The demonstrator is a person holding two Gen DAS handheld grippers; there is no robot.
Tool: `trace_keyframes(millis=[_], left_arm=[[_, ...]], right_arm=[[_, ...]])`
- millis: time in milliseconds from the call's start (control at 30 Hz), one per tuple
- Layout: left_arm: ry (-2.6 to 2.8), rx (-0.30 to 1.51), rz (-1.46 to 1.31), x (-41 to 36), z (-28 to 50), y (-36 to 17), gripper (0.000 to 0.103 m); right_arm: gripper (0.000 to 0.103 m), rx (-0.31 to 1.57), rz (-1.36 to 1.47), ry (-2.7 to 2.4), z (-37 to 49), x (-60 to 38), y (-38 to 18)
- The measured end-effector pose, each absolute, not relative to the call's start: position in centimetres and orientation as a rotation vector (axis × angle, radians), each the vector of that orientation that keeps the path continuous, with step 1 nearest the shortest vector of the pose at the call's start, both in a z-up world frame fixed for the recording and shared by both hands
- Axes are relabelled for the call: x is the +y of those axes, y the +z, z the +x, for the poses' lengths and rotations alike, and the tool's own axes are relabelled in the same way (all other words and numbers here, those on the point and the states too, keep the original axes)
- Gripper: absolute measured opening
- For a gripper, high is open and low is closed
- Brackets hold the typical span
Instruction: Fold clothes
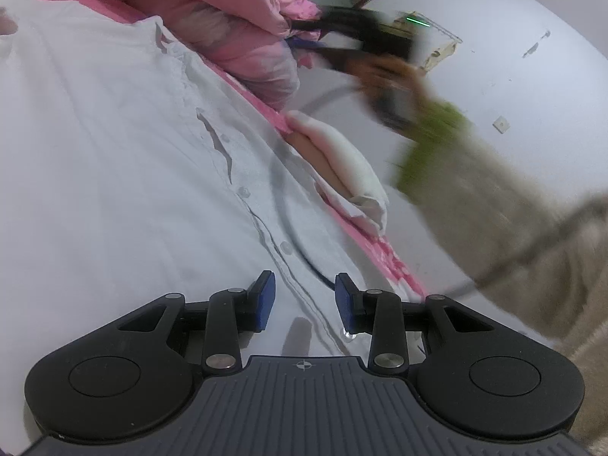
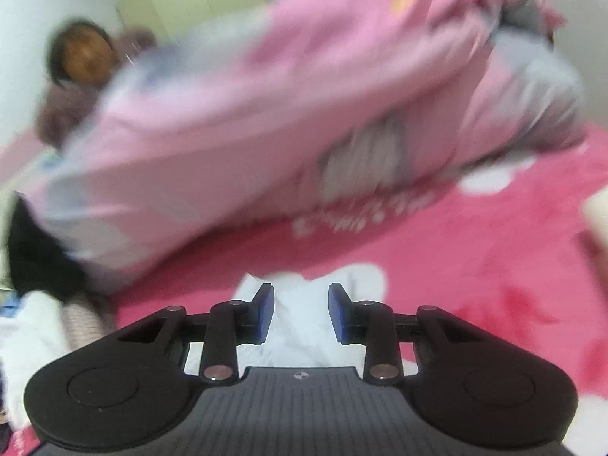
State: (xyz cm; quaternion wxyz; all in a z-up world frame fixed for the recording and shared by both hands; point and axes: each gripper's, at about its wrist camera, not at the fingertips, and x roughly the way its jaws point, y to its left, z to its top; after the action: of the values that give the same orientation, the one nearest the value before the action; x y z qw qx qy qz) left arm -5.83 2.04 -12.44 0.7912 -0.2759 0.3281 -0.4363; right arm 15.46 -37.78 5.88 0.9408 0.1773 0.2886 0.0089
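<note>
A white button-up shirt [image 1: 114, 152] lies spread flat on the bed and fills the left wrist view. Its button placket runs down between the fingers of my left gripper [image 1: 305, 296]. That gripper is open just above the shirt, and its blue pads hold nothing. In the blurred right wrist view my right gripper [image 2: 300, 309] is open too. It hangs over a crumpled bit of white cloth [image 2: 304, 330] on the pink bedsheet [image 2: 456, 266]. The cloth shows in the gap, but the pads do not press on it.
A bundled pink quilt [image 2: 266, 114] lies across the back of the bed. A small folded white and pink cloth [image 1: 342, 163] sits at the bed's edge beside a black cable [image 1: 283, 205]. A blurred green sleeve [image 1: 429, 144] reaches in at the right. A person [image 2: 64, 110] sits behind the quilt.
</note>
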Motion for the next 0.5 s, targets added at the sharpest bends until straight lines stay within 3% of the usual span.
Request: trace_keyframes(millis=[233, 367, 500], left_arm=[[-0.896, 0.735, -0.609, 2.1, -5.7, -11.3, 0.038], [-0.872, 0.742, -0.564, 1.5, -6.4, -10.0, 0.038], [-0.82, 0.761, -0.48, 0.5, -7.1, -9.4, 0.038]], right_arm=[[0.034, 0.532, 0.197, 0.018, -2.0, -37.1, 13.6], [0.034, 0.666, 0.082, 0.083, -4.1, -32.7, 10.4], [0.031, 0.787, -0.034, 0.162, -2.0, -27.5, 3.5]])
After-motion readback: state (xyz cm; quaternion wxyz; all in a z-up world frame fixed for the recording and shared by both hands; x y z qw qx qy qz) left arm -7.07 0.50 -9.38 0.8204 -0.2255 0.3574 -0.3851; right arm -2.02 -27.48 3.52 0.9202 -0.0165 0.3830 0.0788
